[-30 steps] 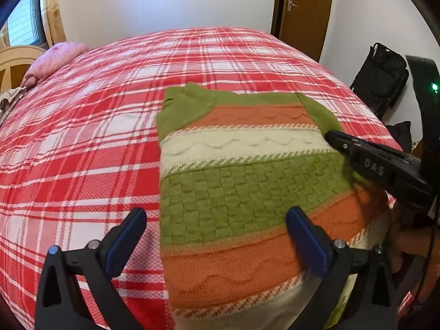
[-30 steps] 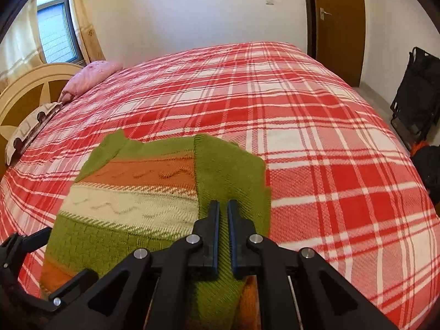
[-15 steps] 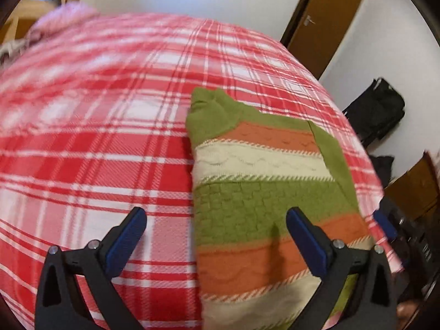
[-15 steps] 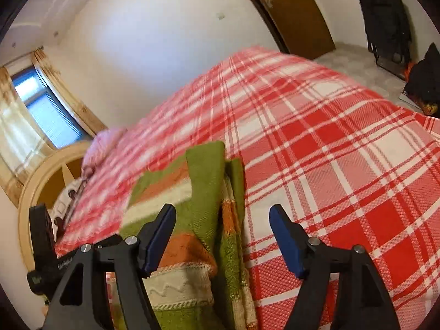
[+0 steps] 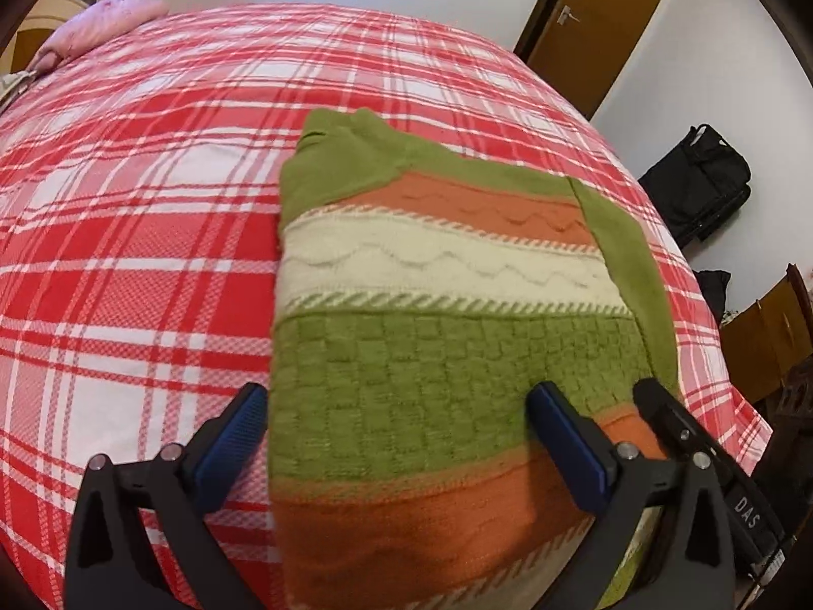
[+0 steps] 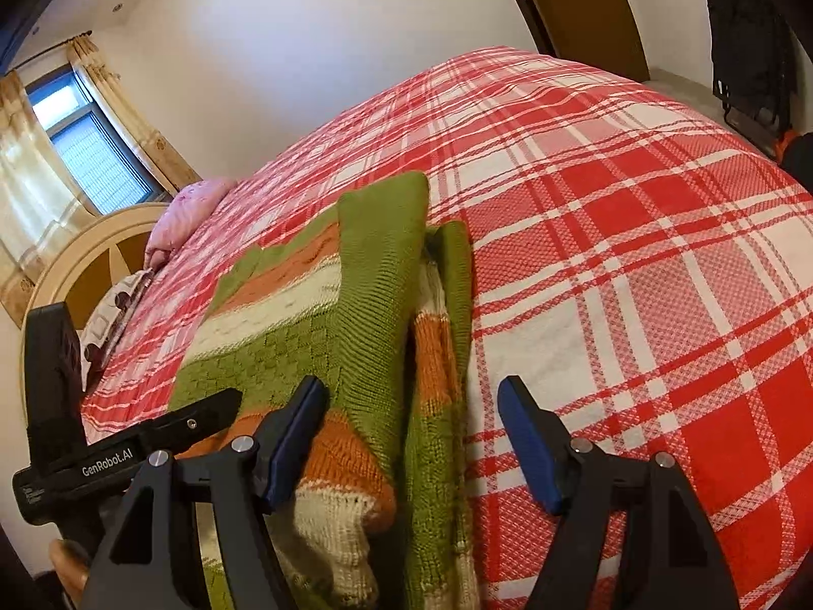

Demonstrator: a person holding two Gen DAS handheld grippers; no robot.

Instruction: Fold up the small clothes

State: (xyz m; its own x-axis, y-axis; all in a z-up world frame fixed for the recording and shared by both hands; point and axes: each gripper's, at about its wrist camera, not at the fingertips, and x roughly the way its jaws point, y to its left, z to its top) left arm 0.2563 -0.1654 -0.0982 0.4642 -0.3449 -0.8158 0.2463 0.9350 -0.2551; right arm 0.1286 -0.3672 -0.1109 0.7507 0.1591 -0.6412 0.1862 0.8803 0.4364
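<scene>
Sweater (image 5: 437, 335) on bed (image 5: 142, 234), sleeves folded; left gripper (image 5: 406, 437) and right gripper (image 6: 411, 437) wide; pinch hem corners evenly.

Left claw (image 5: 396, 437) spread wide, and the striped sweater (image 5: 432, 315) fills the lane between its fingers and straight ahead, folded sleeve (image 5: 630, 274) ridged up along its right edge. Off that claw's left finger it's bare plaid bedspread (image 5: 142, 213), open all the way forward to the pink pillow (image 5: 101, 20) at the far left. Hard by its right finger sits the right claw (image 6: 411, 442), tight quarters there. From the right claw, also gaping, the sleeve and a doubled sweater edge lie between its fingers; rightward and ahead, bedspread runs free to the bed's edge. Beyond that edge stand a black bag (image 5: 701, 183) and a brown door (image 5: 604, 15).
</scene>
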